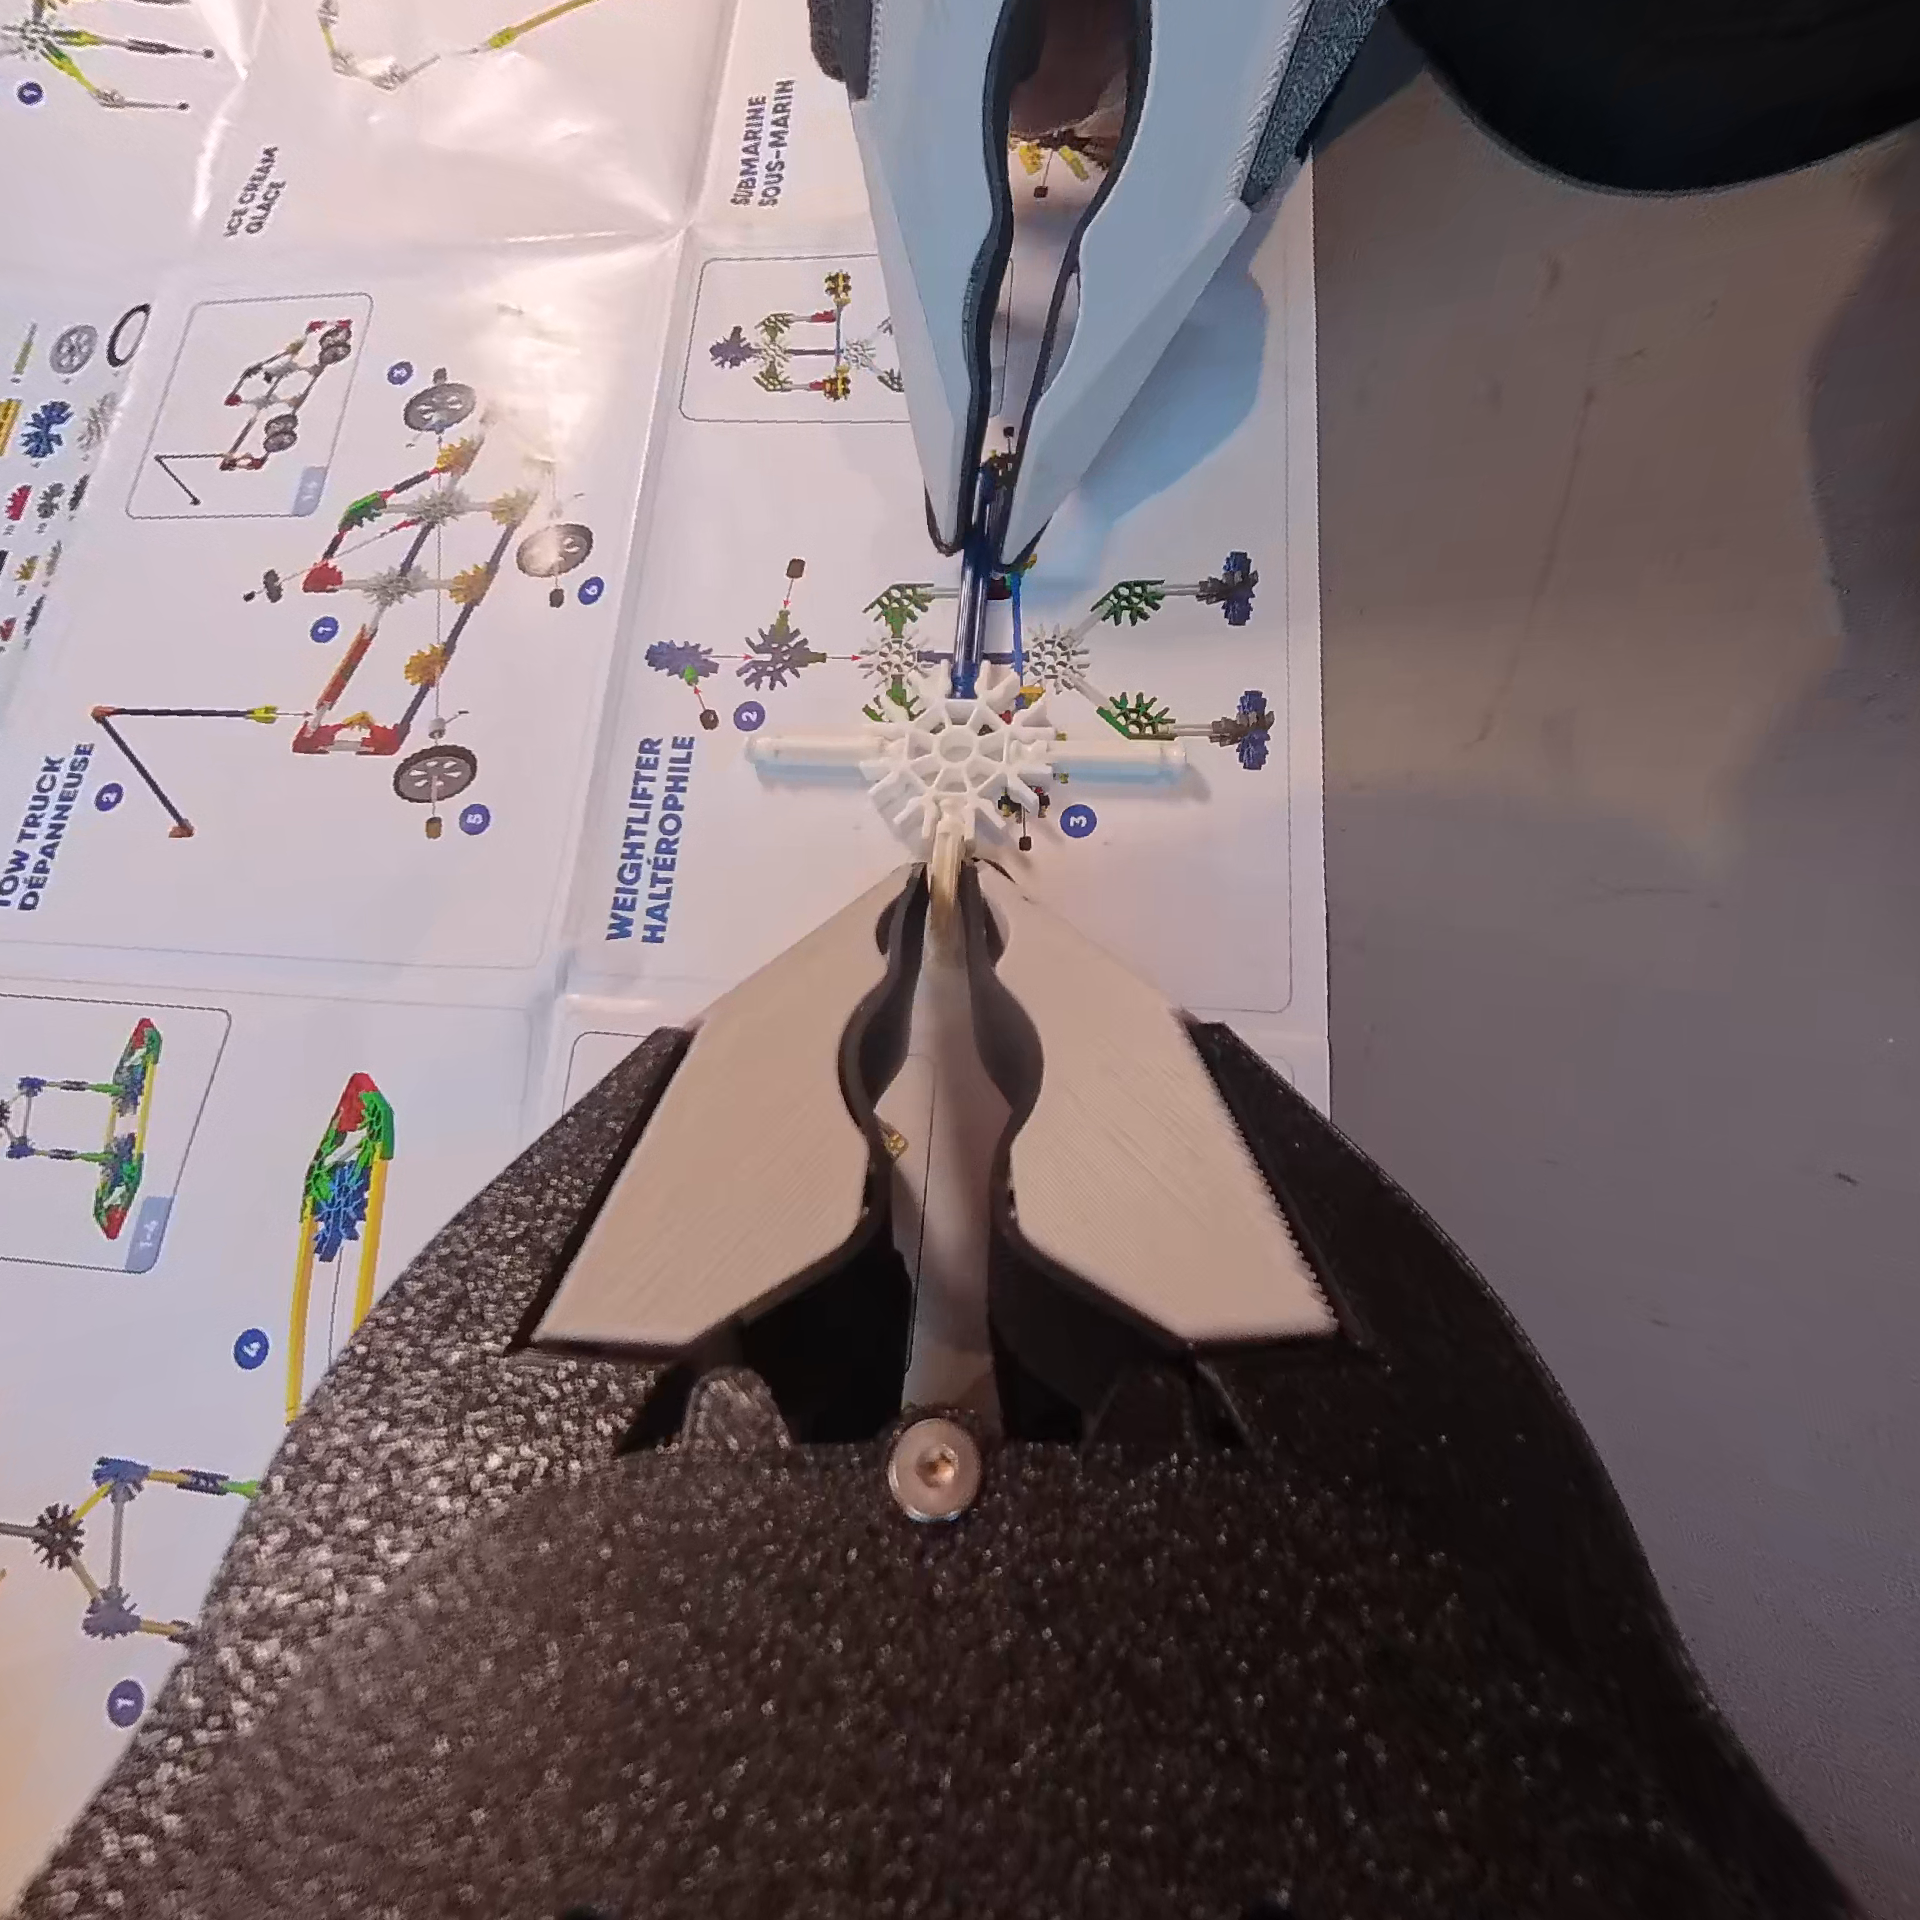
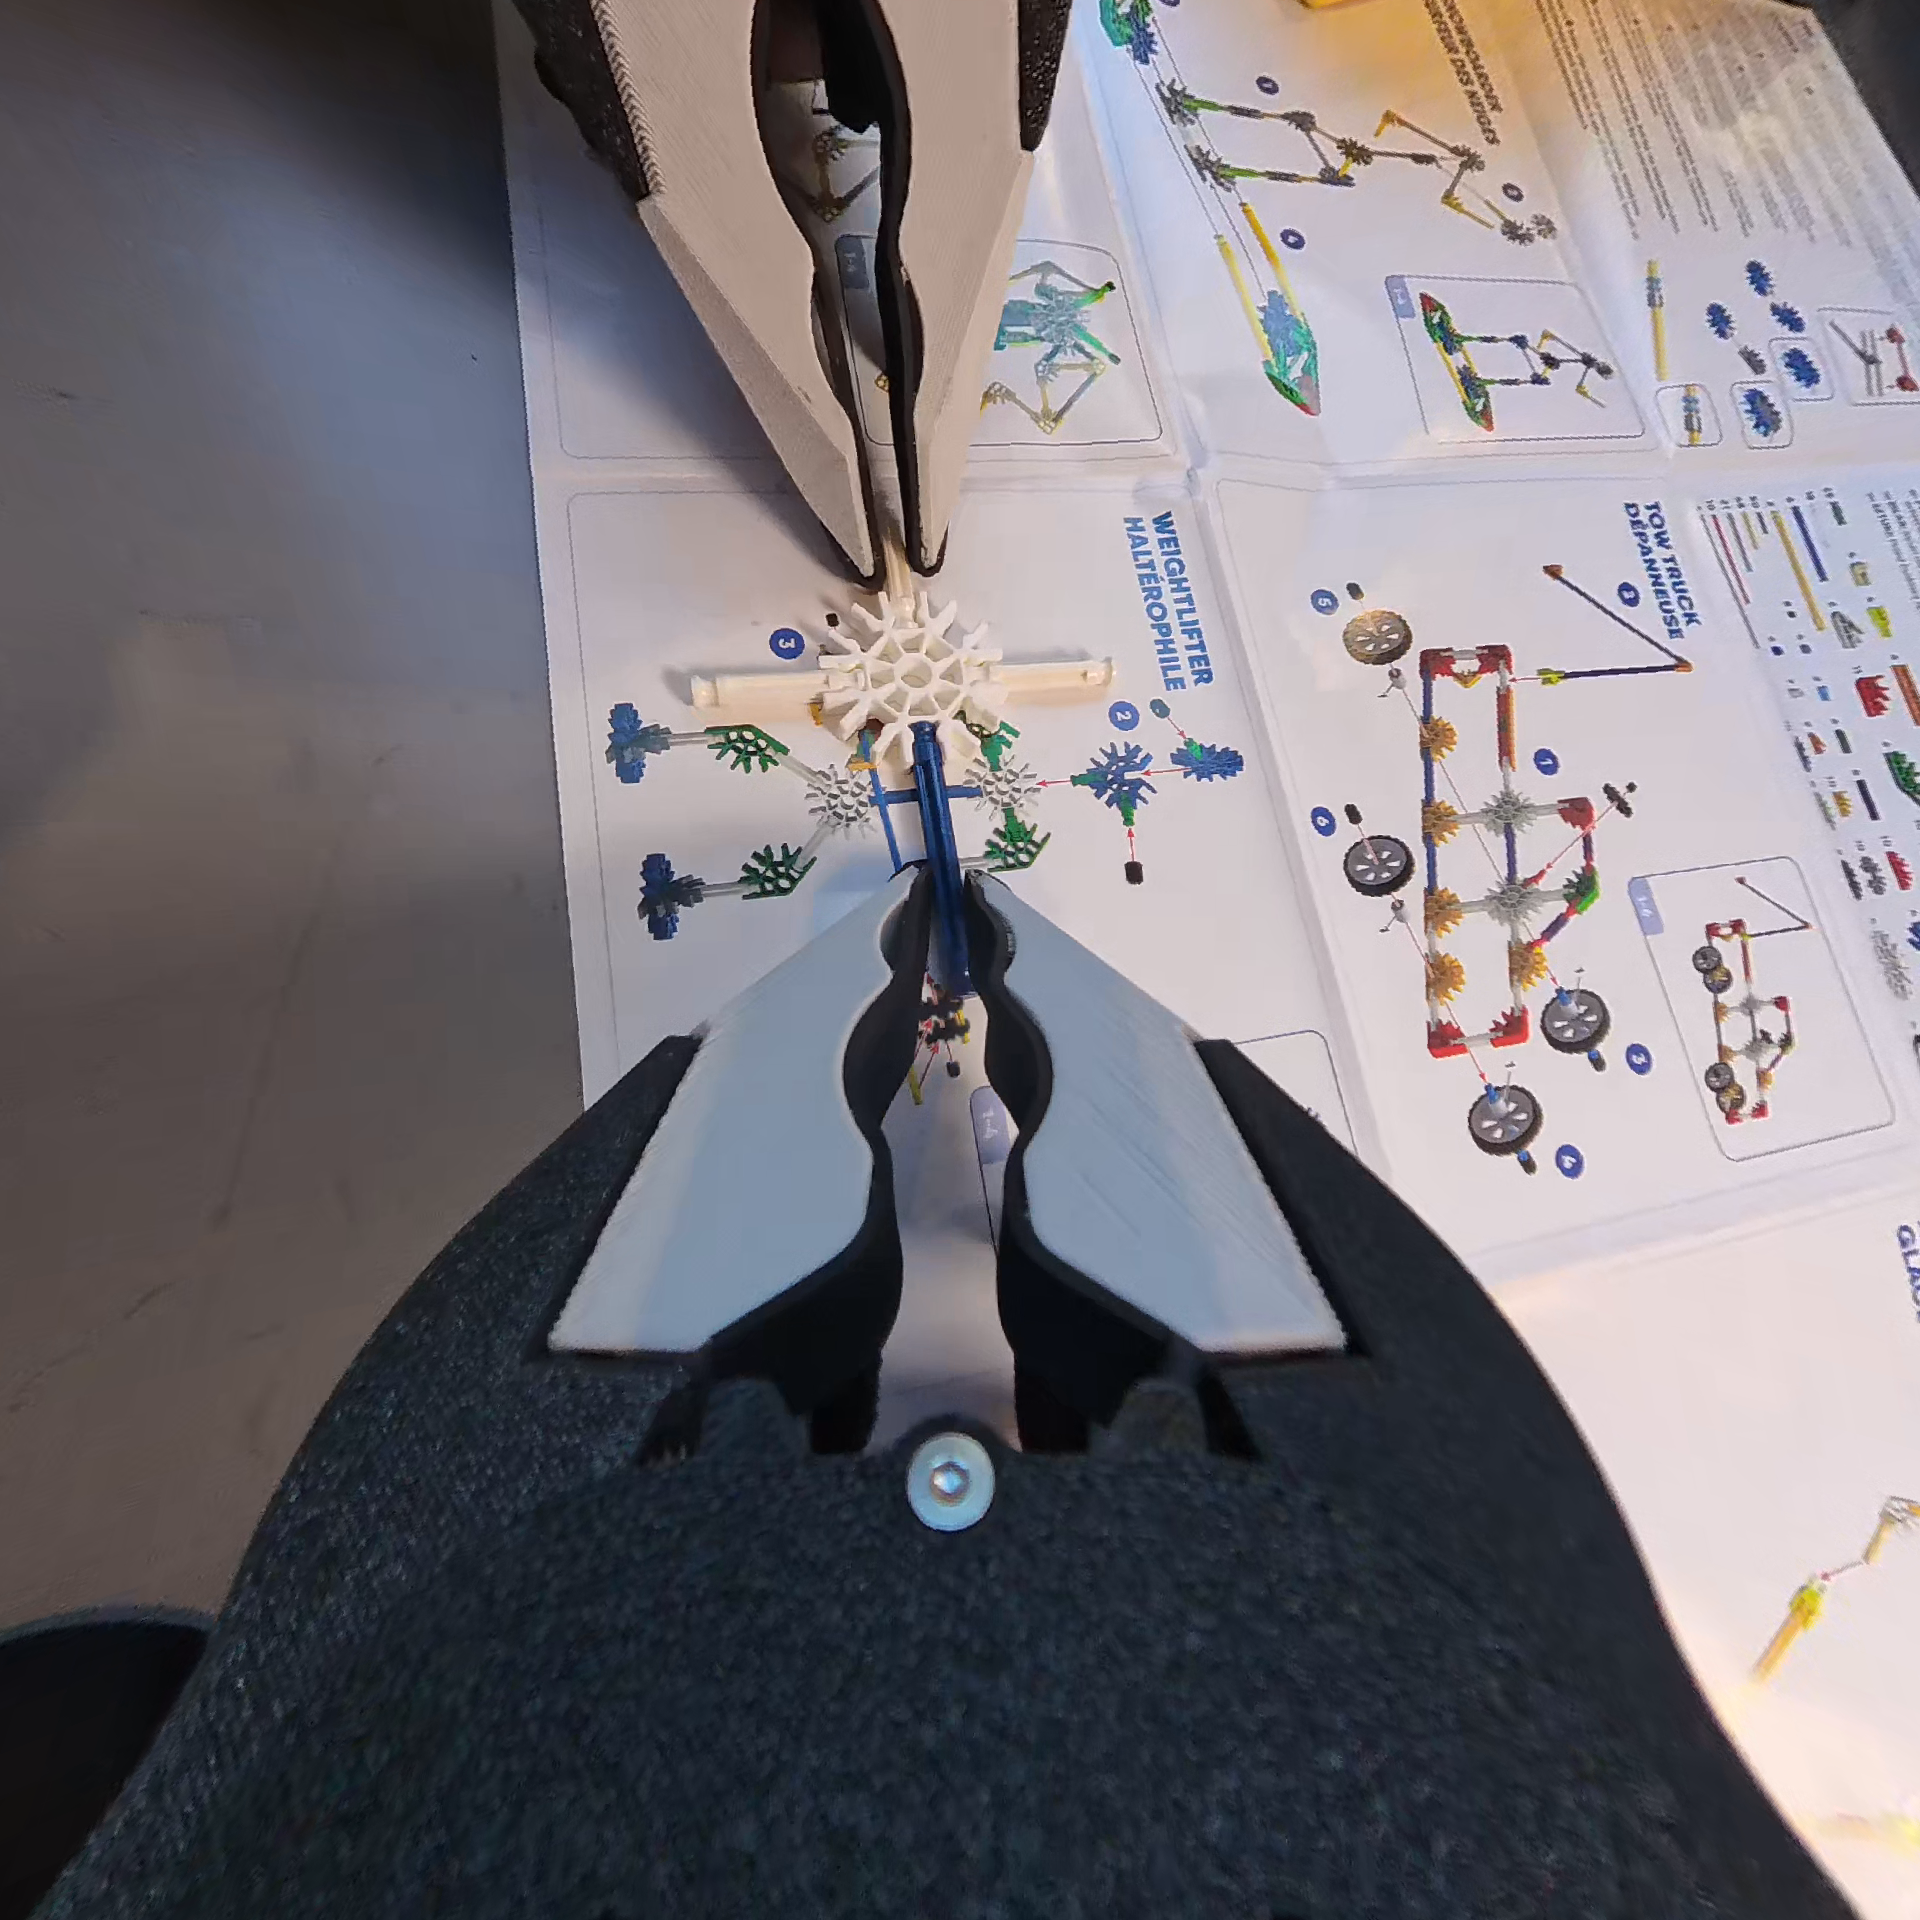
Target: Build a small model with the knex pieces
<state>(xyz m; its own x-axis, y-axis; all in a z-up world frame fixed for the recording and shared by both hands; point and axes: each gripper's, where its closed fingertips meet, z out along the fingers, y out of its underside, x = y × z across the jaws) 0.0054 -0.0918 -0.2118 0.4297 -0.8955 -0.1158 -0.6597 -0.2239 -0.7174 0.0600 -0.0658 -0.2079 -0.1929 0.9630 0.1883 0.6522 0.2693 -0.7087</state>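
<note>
A white snowflake-shaped connector (image 1: 956, 750) lies over the instruction sheet (image 1: 416, 623) with white rods (image 1: 821, 746) sticking out to either side. My left gripper (image 1: 943, 883) is shut on a short white rod (image 1: 943, 868) plugged into the connector's near side. My right gripper (image 2: 943, 883) is shut on a blue rod (image 2: 935, 810) whose tip meets the connector's (image 2: 912, 670) opposite side. The two grippers face each other: the right one shows in the left wrist view (image 1: 982, 535), the left one in the right wrist view (image 2: 896, 556).
The sheet (image 2: 1351, 520) is printed with coloured model diagrams and lies on a grey table (image 1: 1610, 831), its edge just beside the connector. A dark rounded object (image 1: 1714, 73) sits at the far corner of the left wrist view. Spacing between my two grippers at the tips: around 7 cm.
</note>
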